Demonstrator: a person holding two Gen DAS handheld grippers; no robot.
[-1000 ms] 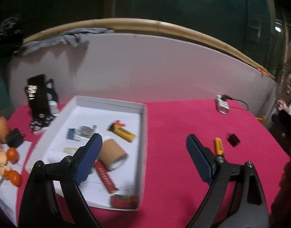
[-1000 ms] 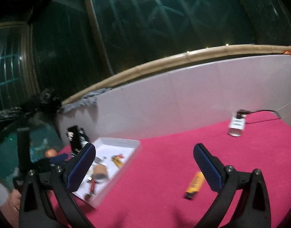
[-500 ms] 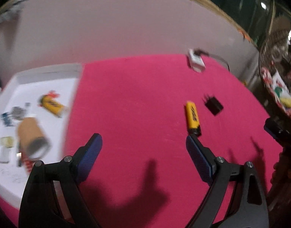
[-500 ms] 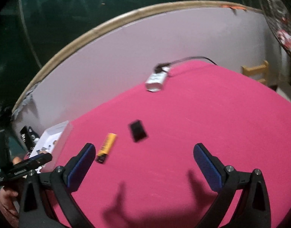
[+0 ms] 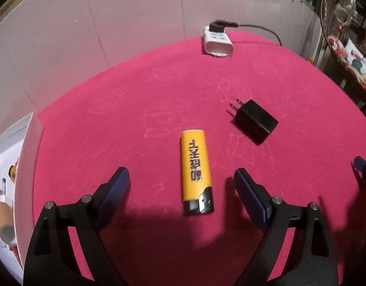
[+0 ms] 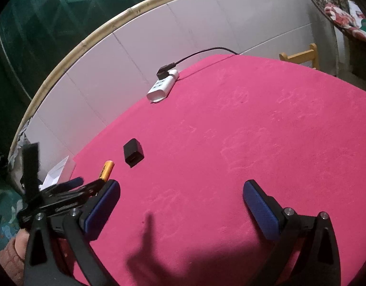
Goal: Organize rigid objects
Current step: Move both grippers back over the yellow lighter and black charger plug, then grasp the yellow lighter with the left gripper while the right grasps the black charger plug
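A yellow lighter (image 5: 195,169) with a black cap lies on the pink tablecloth (image 5: 106,119), lengthwise between the fingers of my left gripper (image 5: 180,176). That gripper is open and touches nothing. A black charger plug (image 5: 254,122) rests just beyond, to the right. In the right wrist view, my right gripper (image 6: 181,186) hangs open over bare cloth (image 6: 254,124). From there the lighter (image 6: 106,169) and plug (image 6: 133,153) sit far to its left, beside the left gripper's blue fingers (image 6: 73,182).
A white tray (image 5: 28,147) holding a tape roll and small items sits at the left table edge. A white power strip (image 5: 217,41) with a black cable lies against the white back wall. A yellow wooden frame (image 6: 300,56) stands past the right edge.
My left gripper swung right, away from the tray, and dropped until the lighter lay between its fingers. The right gripper tilted down toward the cloth. Both stayed open.
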